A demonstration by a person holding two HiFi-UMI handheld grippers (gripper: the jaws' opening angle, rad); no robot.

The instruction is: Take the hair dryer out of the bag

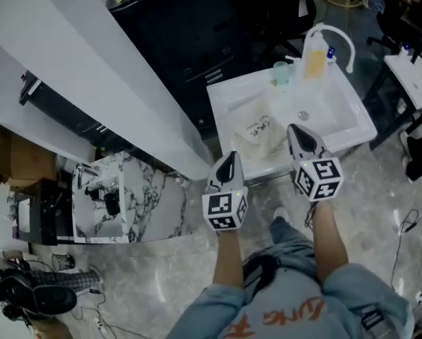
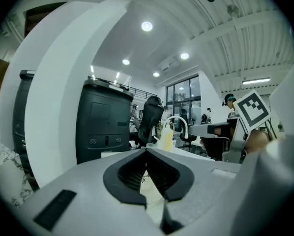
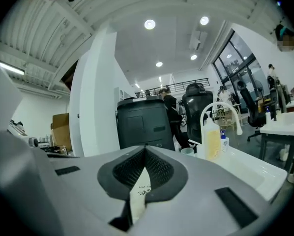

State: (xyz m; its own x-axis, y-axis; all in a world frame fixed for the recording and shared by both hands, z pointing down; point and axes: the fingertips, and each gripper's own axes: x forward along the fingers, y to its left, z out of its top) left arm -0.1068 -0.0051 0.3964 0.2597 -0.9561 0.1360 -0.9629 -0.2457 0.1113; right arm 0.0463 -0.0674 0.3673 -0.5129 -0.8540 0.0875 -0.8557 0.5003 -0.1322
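Bag (image 1: pixel 260 131), cream with dark print, lies flat on the ledge of the white sink (image 1: pixel 228 94), left of the basin. The left gripper (image 1: pixel 228 157) and right gripper (image 1: pixel 300 129) point at it from the near side. Both have their jaws pressed together with nothing pinched. The bag shows just past their tips. The hair dryer cannot be seen. A soap bottle (image 1: pixel 315 56) stands behind.
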